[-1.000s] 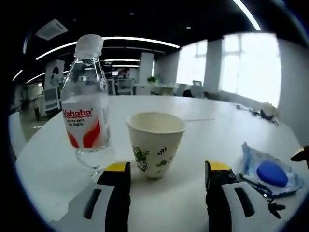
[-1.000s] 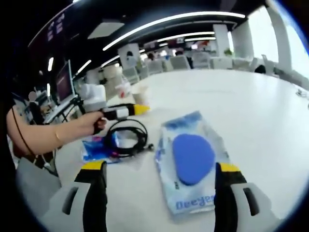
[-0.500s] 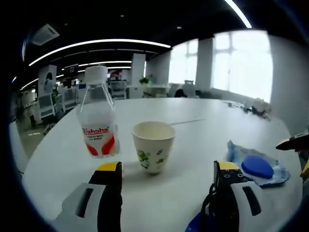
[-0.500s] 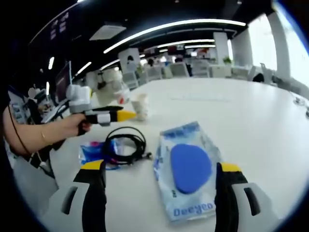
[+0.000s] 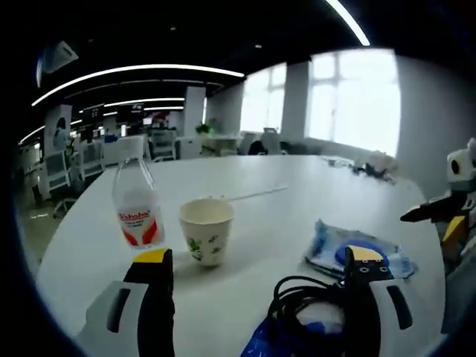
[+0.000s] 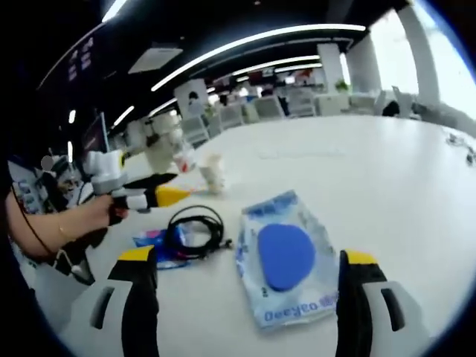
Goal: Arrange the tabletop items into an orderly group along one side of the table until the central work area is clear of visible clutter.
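In the left gripper view a clear water bottle [image 5: 137,207] with a red label stands beside a paper cup [image 5: 206,231] on the white table [image 5: 260,216]. My left gripper [image 5: 256,264] is open, well short of the cup. A coiled black cable [image 5: 305,294] on a blue packet [image 5: 271,343] lies between its jaws, low in the view. A clear pouch [image 5: 349,255] with a blue oval lies to the right. In the right gripper view my right gripper [image 6: 249,259] is open around that pouch [image 6: 286,256]; the cable [image 6: 195,229], cup [image 6: 212,172] and bottle [image 6: 184,157] lie beyond.
The other gripper [image 5: 446,216] enters the left gripper view at the right edge. A person's hand [image 6: 93,216] holds the left gripper [image 6: 137,195] in the right gripper view. Small objects [image 5: 368,163] lie on the far table side. Office desks and chairs stand behind.
My left gripper has pulled back from the cup and bottle, which look smaller; the black cable and blue packet have come into its view. The right gripper view has barely shifted.
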The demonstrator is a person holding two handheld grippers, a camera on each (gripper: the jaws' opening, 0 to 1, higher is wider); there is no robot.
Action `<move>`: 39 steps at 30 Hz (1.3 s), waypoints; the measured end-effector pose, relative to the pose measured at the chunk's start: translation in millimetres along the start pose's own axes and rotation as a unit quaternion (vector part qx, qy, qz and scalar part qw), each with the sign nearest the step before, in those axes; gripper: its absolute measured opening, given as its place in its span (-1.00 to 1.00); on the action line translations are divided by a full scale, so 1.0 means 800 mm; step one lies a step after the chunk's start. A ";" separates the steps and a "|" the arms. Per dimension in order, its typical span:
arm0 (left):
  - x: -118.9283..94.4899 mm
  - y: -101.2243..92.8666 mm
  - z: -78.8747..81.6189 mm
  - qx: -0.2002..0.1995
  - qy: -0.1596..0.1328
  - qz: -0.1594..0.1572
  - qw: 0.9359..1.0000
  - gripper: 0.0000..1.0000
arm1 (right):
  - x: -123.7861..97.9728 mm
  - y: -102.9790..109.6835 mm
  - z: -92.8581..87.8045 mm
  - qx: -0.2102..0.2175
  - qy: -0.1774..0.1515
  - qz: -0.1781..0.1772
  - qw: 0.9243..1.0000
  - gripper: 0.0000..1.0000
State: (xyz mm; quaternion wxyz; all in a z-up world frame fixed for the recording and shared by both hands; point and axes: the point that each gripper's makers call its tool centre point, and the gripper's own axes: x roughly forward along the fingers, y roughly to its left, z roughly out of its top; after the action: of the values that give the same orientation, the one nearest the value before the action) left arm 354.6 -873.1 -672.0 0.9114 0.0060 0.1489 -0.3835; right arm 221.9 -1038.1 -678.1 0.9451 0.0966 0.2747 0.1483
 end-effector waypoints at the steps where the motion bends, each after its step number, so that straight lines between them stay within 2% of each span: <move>1: 0.000 -0.005 0.001 0.014 0.000 -0.004 1.000 0.92 | -0.002 -0.004 -0.002 0.005 0.002 -0.009 1.000 0.99; 2: 0.002 -0.012 0.003 0.032 -0.003 -0.016 0.999 0.96 | -0.003 -0.008 -0.004 0.011 0.003 -0.017 1.000 0.99; 7: 0.010 -0.039 0.002 0.058 0.004 -0.049 0.997 1.00 | -0.012 -0.026 -0.013 0.044 0.003 -0.052 0.998 0.99; 9: 0.014 -0.049 0.004 0.054 0.003 -0.064 0.996 1.00 | -0.016 -0.032 -0.016 0.047 0.005 -0.066 0.997 0.99; 15: 0.033 -0.074 0.004 0.062 0.012 -0.094 0.994 1.00 | -0.022 -0.038 -0.026 0.064 0.008 -0.075 0.995 0.98; 20: 0.052 -0.090 0.006 0.065 0.015 -0.116 0.991 0.91 | -0.028 -0.045 -0.040 0.081 0.020 -0.091 0.992 0.91; 23: 0.063 -0.091 0.002 0.065 0.021 -0.118 0.991 0.82 | -0.030 -0.050 -0.048 0.107 0.024 -0.105 0.988 0.80; 27: 0.077 -0.096 -0.008 0.059 0.036 -0.124 0.990 0.66 | -0.031 -0.057 -0.070 0.097 0.058 -0.130 0.985 0.69; 29: 0.081 -0.095 -0.016 0.055 0.050 -0.126 0.989 0.59 | -0.031 -0.059 -0.073 0.102 0.056 -0.136 0.984 0.64; 34: 0.094 -0.092 -0.027 0.057 0.064 -0.128 0.988 0.46 | -0.027 -0.060 -0.087 0.130 0.069 -0.141 0.979 0.53; 39: 0.110 -0.085 -0.035 0.062 0.074 -0.124 0.988 0.34 | -0.023 -0.061 -0.090 0.146 0.072 -0.149 0.975 0.41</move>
State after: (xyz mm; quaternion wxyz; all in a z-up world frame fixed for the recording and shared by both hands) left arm 357.5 -978.7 -715.9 0.8413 0.0722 0.1919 -0.5001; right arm 178.5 -1083.0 -741.8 0.9099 0.1803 0.3723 -0.0297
